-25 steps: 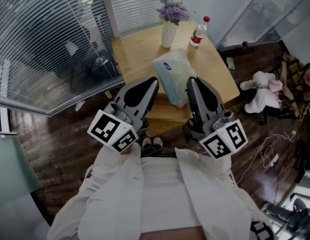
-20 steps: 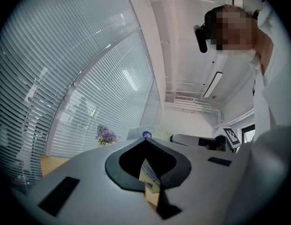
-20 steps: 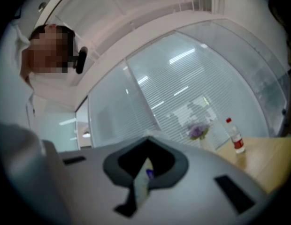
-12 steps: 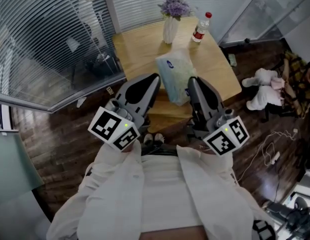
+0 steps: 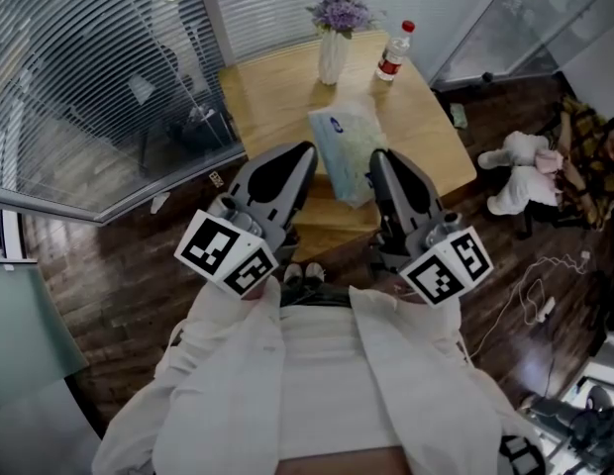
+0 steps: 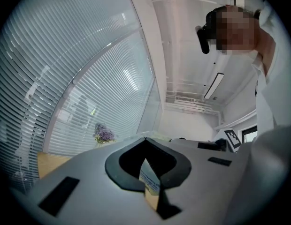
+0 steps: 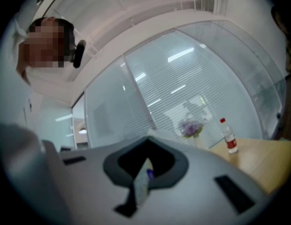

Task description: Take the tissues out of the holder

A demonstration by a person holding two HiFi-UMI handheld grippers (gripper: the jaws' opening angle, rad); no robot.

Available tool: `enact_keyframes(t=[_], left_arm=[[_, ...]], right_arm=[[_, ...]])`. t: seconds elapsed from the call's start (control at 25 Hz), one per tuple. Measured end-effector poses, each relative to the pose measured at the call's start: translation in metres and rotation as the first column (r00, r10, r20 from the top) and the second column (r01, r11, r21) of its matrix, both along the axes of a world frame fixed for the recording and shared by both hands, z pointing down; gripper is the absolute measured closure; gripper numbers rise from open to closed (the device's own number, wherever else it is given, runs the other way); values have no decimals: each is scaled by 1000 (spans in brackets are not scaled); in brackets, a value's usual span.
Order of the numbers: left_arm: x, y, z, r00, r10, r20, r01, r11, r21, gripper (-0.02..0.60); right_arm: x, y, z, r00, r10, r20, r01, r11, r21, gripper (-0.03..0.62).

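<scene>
Tissue pack (image 5: 347, 146) pinched at opposite edges by left gripper (image 5: 303, 154) and right gripper (image 5: 378, 158), person's side of flower vase (image 5: 334, 57), over surface (image 5: 267, 102) edge; may tear or drop if pulled unevenly.

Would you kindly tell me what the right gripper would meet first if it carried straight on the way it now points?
Most likely the tissue pack: the right gripper points at it, and it shows dead ahead through the claw. Depth is unclear, so it might pass just over it.
</scene>
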State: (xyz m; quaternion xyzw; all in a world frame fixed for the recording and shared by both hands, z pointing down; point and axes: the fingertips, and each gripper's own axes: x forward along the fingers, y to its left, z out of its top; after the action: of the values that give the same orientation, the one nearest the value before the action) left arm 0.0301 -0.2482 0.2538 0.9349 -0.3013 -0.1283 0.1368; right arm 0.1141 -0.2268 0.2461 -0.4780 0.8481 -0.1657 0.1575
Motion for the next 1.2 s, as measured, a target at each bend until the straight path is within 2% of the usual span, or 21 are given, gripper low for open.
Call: enact_keyframes(t=[0.64,1.2], left_arm=[[4,1,0,999,14,-41,-15,1000,-21,574],[11,3,9,999,43,-12,-43,997,-61,574]], right_arm=[[1,1,0,1000,7,-4,-7,1000,0,583],[-1,1,3,1000,-9,-8,9,1000,-2,583]])
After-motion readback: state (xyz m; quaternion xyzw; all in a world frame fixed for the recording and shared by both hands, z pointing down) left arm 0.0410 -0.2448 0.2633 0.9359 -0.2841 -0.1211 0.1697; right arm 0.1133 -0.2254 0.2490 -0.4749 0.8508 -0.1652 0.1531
